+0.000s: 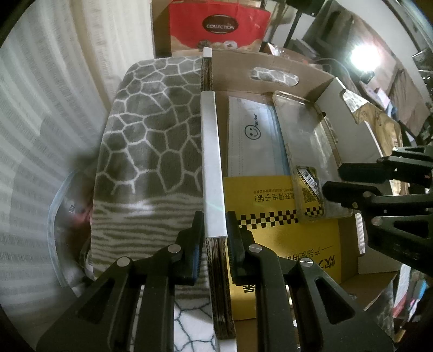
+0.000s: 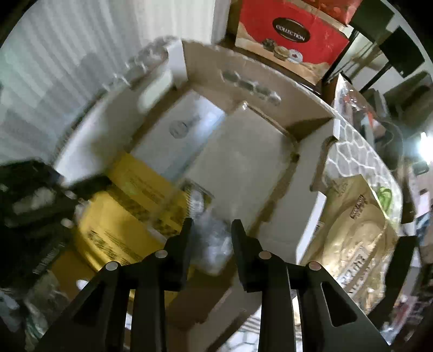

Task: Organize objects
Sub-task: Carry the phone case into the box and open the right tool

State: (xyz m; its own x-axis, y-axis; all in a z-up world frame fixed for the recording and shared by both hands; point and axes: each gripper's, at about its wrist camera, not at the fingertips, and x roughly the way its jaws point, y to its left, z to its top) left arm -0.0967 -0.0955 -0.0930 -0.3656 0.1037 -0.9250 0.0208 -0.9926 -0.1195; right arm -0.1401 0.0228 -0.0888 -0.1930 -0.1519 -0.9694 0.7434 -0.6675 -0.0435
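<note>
Cardboard box fills both wrist views, open at the top, with a cut-out handle slot in its far wall at about twelve o'clock. The left gripper is clenched on the box's left wall, a thick corrugated edge capped with white tape; one finger sits outside against the grey patterned blanket, the other inside above the box floor. In the left wrist view, a yellow booklet with black checker trim and printed characters lies flat on the floor of the box at about five o'clock from the frame's centre. Beyond it, toward twelve o'clock, lies a pale packet of face masks bearing a smiley mark. Just to its right, at about two o'clock, rests a clear plastic phone case, its near end overlapping the booklet and showing a small barcode label.

The right gripper points steeply down into the box near its right wall. Its jaws stand apart, released, and nothing is pressed between the pads; the near end of the clear case lies below the gap, though blur hides whether it touches either finger. It also shows at three o'clock in the left view. A red bag marked COLLECTION stands behind the box.
</note>
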